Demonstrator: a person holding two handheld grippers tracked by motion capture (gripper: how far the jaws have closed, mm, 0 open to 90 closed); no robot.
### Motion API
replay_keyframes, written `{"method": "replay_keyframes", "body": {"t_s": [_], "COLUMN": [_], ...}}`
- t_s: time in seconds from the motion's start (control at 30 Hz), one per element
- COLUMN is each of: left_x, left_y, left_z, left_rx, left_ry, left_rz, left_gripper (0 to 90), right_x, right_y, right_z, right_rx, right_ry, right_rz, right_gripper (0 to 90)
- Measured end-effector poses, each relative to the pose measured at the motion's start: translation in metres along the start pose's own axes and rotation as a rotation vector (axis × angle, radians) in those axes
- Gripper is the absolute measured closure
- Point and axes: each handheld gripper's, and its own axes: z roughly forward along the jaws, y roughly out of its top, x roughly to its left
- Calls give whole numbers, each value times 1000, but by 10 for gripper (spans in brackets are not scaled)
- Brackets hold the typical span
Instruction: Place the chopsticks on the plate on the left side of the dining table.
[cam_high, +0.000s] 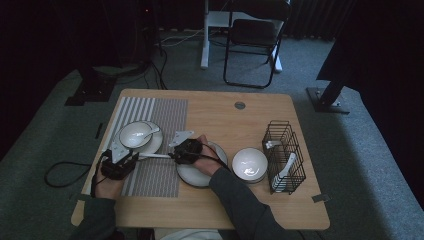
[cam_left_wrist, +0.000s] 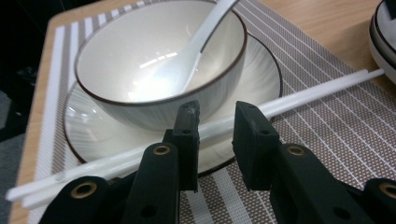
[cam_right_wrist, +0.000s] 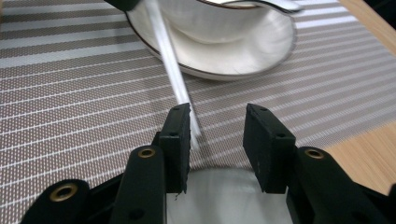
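Note:
A pair of white chopsticks lies across the striped placemat, reaching from my left gripper to my right gripper. In the left gripper view the chopsticks pass just beyond the open left gripper, resting along the rim of a plate. That plate holds a white bowl with a spoon in it. In the right gripper view the right gripper is open, and the blurred chopstick ends against its left jaw.
A second white plate lies under the right hand, with another bowl to its right. A black wire basket with white spoons stands at the table's right side. A folding chair stands beyond the table.

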Motion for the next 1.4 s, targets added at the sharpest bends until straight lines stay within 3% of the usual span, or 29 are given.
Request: {"method": "replay_keyframes", "body": {"t_s": [0.17, 0.27, 0.4, 0.73, 0.83, 1.0, 1.2, 1.4], "left_x": [5, 11, 22, 54, 63, 78, 88, 96], "left_y": [3, 4, 5, 4, 1, -8, -17, -24], "left_z": [-5, -7, -9, -9, -8, -7, -6, -2], "left_rx": [-22, -35, -43, -35, -28, -9, 9, 28], "left_ry": [21, 40, 68, 135, 140, 156, 178, 199], "left_rz": [-9, -17, -27, -48, -63, -111, -153, -186], "left_gripper": [692, 682, 666, 642, 663, 772, 859, 867], "right_x": [0, 1, 6, 14, 14, 13, 14, 14], "right_y": [-7, -14, -20, -30, -32, -34, -34, -34], "right_z": [-12, -21, -29, -41, -42, -43, -42, -40], "right_rx": [-7, -18, -21, -42, -46, -49, -49, -50], "right_ry": [-51, -86, -119, -146, -147, -150, -151, -148], "right_rz": [39, 89, 98, 107, 115, 129, 132, 130], "right_gripper": [591, 584, 579, 563, 554, 547, 546, 545]}}
